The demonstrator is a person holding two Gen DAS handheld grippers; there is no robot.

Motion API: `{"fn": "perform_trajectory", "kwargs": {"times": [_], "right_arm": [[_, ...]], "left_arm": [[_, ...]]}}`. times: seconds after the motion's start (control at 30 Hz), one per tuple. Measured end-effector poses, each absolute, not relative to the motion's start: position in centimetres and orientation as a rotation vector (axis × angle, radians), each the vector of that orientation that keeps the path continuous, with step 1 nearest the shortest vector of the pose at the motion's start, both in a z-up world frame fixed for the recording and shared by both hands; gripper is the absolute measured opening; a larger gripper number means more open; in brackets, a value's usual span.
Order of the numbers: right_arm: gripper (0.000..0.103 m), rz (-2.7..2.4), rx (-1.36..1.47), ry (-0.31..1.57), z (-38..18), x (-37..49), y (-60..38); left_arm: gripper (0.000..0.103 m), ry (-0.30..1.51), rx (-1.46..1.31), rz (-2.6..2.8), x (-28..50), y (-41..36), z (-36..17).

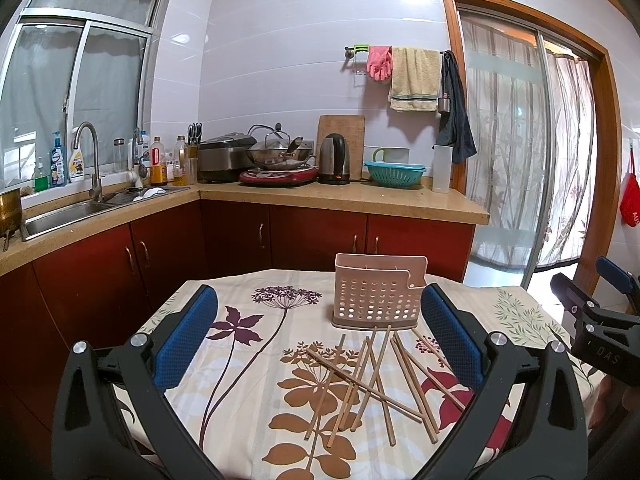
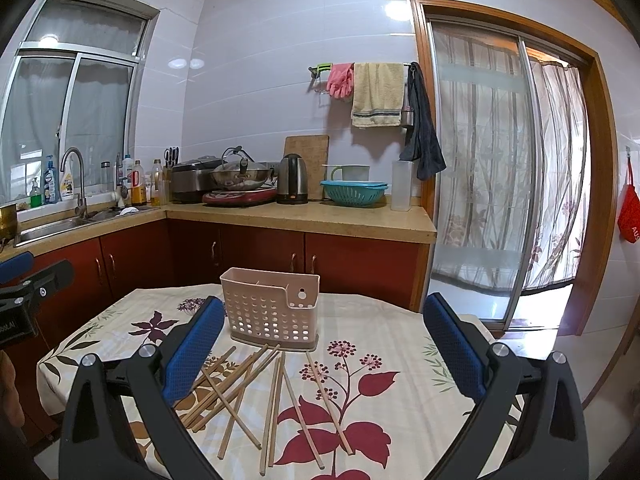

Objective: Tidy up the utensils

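Loose chopsticks [image 1: 372, 384] lie crossed in a heap mid-table, on the floral tablecloth [image 1: 248, 364]. Perforated pink holder [image 1: 378, 290] stands upright just behind them, toward the table's far edge. Left gripper [image 1: 320, 336] and right gripper [image 2: 324, 344] hover above the near edge, fingers spread wide, gripping nothing. Kitchen cabinets [image 2: 240, 256] lie beyond.

Pink perforated holder [image 1: 376, 298], floral tablecloth [image 1: 256, 360]

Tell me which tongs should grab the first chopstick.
Left, probably. The left tongs gape open with the chopstick pile between their pads; the right tongs, also open, see most chopsticks left of centre.
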State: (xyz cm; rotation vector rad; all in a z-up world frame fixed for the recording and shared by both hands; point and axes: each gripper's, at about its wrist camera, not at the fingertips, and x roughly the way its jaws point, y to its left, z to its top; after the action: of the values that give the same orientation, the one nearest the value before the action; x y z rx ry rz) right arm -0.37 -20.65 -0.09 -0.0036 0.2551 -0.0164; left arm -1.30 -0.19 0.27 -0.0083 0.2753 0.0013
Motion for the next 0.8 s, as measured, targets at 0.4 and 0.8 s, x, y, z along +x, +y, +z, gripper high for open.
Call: {"fn": "perform_trajectory", "kwargs": {"times": [0.4, 0.8], "right_arm": [[0.097, -0.016, -0.006, 0.253, -0.26, -0.25, -20.5], [0.097, -0.016, -0.006, 0.252, -0.23, -0.27, -20.51]], "left_arm": [[0.099, 0.274, -0.008, 0.001, -1.29, -0.2, 0.22], [0.099, 0.275, -0.011, 0.001, -1.26, -0.27, 0.18]]}}
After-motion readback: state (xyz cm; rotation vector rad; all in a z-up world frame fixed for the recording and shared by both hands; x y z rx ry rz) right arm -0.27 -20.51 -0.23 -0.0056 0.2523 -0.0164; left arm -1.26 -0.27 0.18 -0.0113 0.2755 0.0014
